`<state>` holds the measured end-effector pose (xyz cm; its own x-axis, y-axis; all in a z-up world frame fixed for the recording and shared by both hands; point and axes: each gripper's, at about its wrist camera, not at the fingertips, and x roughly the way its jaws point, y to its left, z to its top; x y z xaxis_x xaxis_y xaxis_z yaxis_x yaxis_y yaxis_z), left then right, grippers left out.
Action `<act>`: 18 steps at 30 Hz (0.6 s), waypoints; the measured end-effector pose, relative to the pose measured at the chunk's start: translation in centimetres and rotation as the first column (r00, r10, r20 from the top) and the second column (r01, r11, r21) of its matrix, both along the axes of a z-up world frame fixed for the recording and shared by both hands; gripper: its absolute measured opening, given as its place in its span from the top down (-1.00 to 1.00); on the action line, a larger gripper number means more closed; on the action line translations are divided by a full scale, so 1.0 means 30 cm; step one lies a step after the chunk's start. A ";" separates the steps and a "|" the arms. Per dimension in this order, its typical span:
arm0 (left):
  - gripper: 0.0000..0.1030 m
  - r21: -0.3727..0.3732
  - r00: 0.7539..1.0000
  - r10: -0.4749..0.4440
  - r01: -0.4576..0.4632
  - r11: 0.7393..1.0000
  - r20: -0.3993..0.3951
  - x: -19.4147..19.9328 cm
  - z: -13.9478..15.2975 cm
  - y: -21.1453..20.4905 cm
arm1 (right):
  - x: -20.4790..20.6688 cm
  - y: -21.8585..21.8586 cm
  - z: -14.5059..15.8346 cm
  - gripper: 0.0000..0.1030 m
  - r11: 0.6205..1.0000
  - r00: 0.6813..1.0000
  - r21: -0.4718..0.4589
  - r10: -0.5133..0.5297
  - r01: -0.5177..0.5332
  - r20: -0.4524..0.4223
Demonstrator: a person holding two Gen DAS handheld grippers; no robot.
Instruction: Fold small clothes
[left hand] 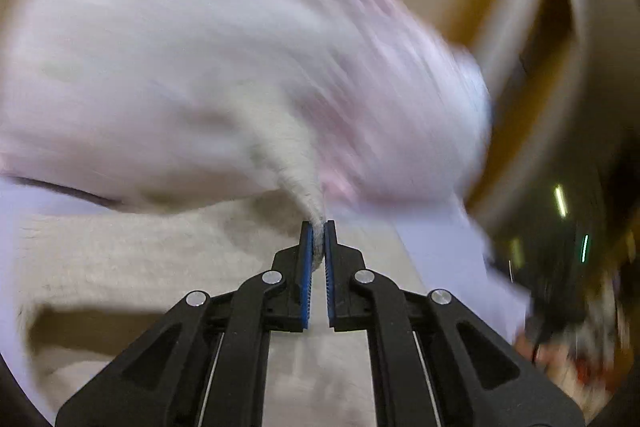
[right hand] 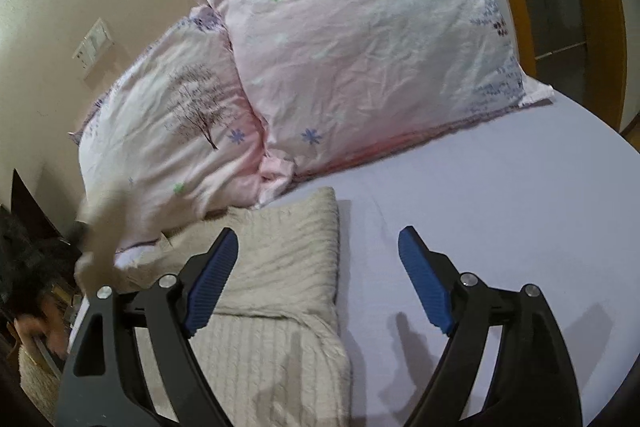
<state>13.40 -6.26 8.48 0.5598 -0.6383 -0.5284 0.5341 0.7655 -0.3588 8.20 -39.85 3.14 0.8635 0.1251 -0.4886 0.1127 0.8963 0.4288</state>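
Lying part-folded, cream ribbed knit sweater, corner pinched in L tool

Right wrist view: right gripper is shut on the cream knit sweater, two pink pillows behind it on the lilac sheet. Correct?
Not quite. In the right wrist view the right gripper is open, jaws spread wide above the cream knit sweater, gripping nothing. The left gripper is the one shut on the knit, as the left wrist view shows. The two pink pillows do lie behind it on the lilac sheet.

no legible text, rows of dark print on the upper pillow too small to read, no brands, no numbers
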 end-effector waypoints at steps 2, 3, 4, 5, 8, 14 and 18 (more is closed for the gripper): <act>0.91 0.095 0.993 -0.095 0.101 0.990 -0.069 -0.015 -0.091 -0.155 | -0.014 -0.017 -0.014 -0.60 1.000 1.000 0.014 0.006 -0.006 -0.028; 0.91 0.105 0.991 -0.107 0.116 0.988 -0.084 -0.025 -0.110 -0.170 | -0.031 -0.026 -0.016 -0.60 1.000 0.999 0.011 0.010 -0.010 -0.032; 0.91 0.106 0.991 -0.104 0.113 0.988 -0.084 -0.046 -0.116 -0.155 | -0.054 -0.034 -0.014 -0.61 1.000 0.999 -0.003 0.013 -0.013 -0.031; 0.91 0.108 0.994 -0.089 0.096 0.989 -0.071 -0.056 -0.107 -0.126 | -0.074 -0.038 -0.011 -0.65 1.000 0.999 -0.015 0.015 -0.016 -0.029; 0.82 0.103 1.000 -0.003 0.004 0.995 -0.013 -0.126 -0.048 0.042 | -0.150 -0.057 -0.012 -0.70 0.998 0.998 -0.019 0.053 -0.054 -0.029; -0.28 0.093 0.969 0.245 -0.248 0.964 0.037 -0.349 0.015 0.478 | -0.358 -0.063 -0.071 -0.70 0.952 0.959 0.135 0.282 -0.276 -0.033; -0.33 0.016 0.939 0.341 -0.341 0.940 -0.048 -0.562 -0.039 0.758 | -0.525 -0.040 -0.138 -0.70 0.862 0.881 0.237 0.471 -0.449 -0.046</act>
